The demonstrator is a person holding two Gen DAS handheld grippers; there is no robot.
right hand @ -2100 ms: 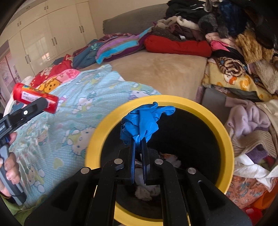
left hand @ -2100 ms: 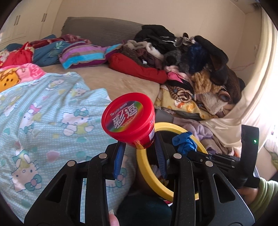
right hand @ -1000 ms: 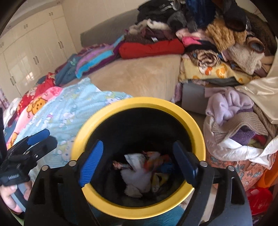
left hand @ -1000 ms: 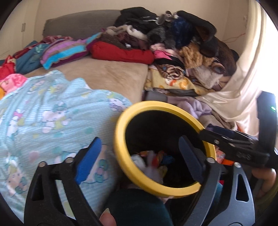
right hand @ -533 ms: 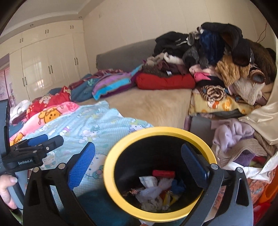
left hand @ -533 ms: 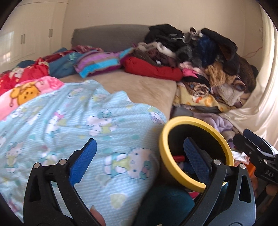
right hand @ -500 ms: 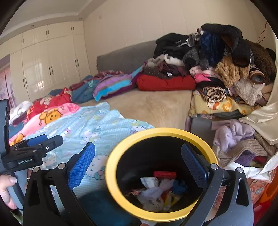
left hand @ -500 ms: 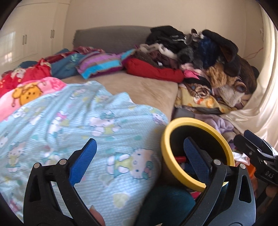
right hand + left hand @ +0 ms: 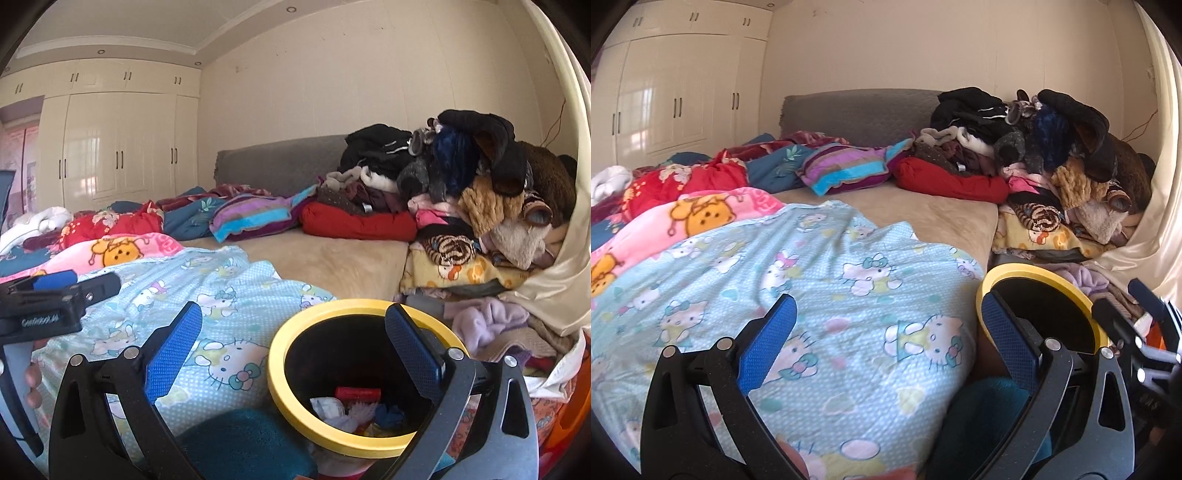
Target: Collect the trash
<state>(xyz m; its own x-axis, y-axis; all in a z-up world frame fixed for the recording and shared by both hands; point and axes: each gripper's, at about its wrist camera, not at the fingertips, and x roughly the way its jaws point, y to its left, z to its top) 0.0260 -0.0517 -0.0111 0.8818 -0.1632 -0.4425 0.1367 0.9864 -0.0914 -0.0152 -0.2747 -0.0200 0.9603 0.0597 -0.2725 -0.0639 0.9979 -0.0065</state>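
Trash bin (image 9: 364, 448) with yellow rim sits lower centre-right of the right wrist view, beside the bed; inside it lie a red jar (image 9: 357, 394), white crumpled paper (image 9: 328, 408) and a blue glove (image 9: 391, 413). Right gripper (image 9: 291, 350) is empty with jaws spread wide, having just been opening; left gripper (image 9: 886, 339) likewise wide apart and empty over the light-blue cartoon-cat blanket (image 9: 820, 280). Clothes pile (image 9: 480, 192) fills the right side, wardrobe (image 9: 110, 147) upper left.

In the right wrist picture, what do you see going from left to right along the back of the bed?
White clothes → red flowered blanket → purple striped pillow → red cushion → big clothes pile → cream curtain.
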